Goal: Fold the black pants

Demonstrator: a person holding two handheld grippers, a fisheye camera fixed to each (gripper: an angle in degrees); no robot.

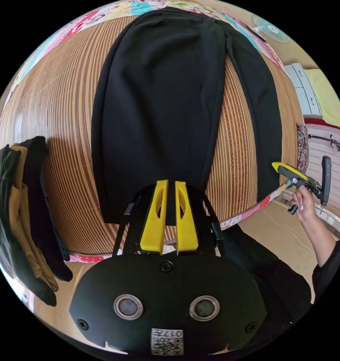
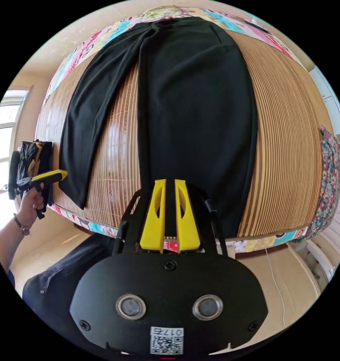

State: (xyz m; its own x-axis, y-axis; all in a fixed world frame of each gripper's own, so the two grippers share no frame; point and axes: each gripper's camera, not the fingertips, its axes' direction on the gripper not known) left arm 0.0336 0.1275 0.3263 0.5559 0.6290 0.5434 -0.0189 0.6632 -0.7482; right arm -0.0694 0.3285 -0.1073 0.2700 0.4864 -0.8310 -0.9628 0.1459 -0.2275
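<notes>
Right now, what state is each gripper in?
Left gripper: shut on the pants, at one leg's hem.
Right gripper: shut on the pants, at the other leg's hem.

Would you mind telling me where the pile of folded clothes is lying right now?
The pile of folded clothes lies at the left edge of the left gripper view, on the bamboo mat, left of the black pants.

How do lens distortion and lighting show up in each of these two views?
Left gripper view: fisheye bulges the mat into a dome; even daylight, the pants show no fabric detail. Right gripper view: same bulge; the window at the edge is blown out, with glare on the mat.
</notes>
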